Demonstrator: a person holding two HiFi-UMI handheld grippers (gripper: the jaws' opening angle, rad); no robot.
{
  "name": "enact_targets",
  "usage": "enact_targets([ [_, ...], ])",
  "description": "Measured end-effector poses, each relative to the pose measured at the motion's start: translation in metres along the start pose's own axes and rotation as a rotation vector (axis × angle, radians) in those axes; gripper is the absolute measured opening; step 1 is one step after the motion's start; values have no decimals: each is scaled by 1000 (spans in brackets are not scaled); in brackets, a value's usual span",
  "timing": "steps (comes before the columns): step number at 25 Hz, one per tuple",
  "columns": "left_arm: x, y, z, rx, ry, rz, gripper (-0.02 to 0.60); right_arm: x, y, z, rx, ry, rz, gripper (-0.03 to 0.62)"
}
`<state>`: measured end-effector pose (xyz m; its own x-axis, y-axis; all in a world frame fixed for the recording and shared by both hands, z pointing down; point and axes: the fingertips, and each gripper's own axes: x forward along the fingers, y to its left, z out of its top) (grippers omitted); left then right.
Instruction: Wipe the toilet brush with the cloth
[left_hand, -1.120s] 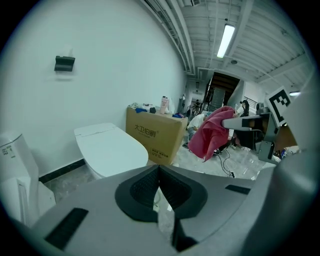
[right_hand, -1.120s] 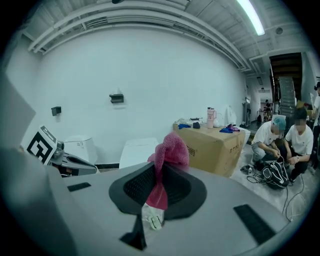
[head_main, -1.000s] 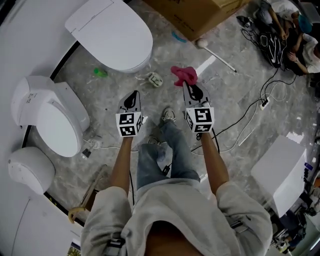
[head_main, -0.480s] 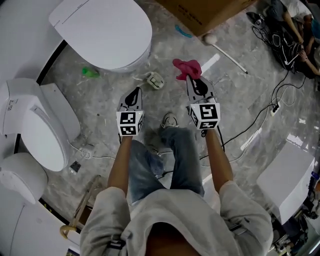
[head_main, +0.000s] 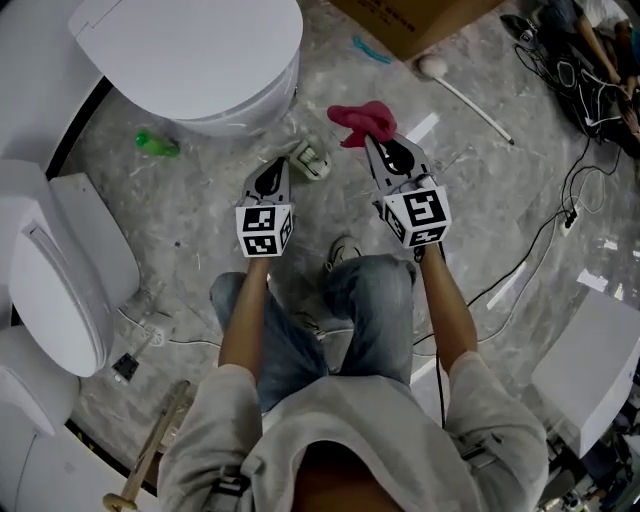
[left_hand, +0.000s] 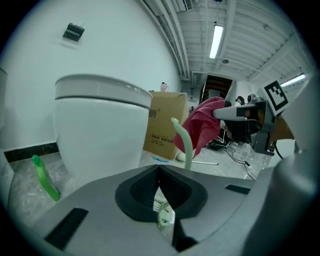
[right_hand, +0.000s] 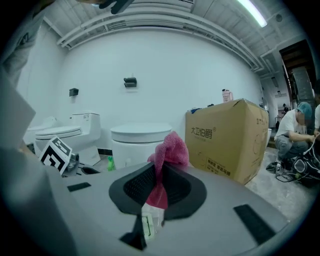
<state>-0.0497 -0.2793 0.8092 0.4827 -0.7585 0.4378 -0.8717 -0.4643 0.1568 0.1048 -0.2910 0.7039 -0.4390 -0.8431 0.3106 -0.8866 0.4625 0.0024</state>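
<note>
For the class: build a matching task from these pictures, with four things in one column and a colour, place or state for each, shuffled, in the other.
Things:
1. cloth
2. cardboard box
3. green object
4. left gripper

Descriptions:
A. jaws shut, holding nothing
B. pink, clamped in the right gripper
C. lying on the floor beside the toilet
D. brown, with print on its side

Pairs: 1-B, 2-D, 3-C, 4-A
</note>
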Motion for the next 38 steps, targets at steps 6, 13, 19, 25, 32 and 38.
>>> enact_targets([
  [6,24,-8,-31,2,-50,-26,20,11,10,-24,16,-32,59,58],
  [13,26,-16,-13,50,-127,-68,20,18,29,-20,-22,-51,127,58],
  [19,27,-26,-8,46,-135,-101,20,26,39,-37,-2,5,180,57],
  [25,31,-31,-7,44,-137,-117,20,31,42,-63,1,56,201,57],
  [32,31,-25,-10,62,-122,-102,20,43,36,-105,50,120,200,58],
  [38,22,-6,-6,54,-132,-66,20,53,38,-141,71,176,210,58],
])
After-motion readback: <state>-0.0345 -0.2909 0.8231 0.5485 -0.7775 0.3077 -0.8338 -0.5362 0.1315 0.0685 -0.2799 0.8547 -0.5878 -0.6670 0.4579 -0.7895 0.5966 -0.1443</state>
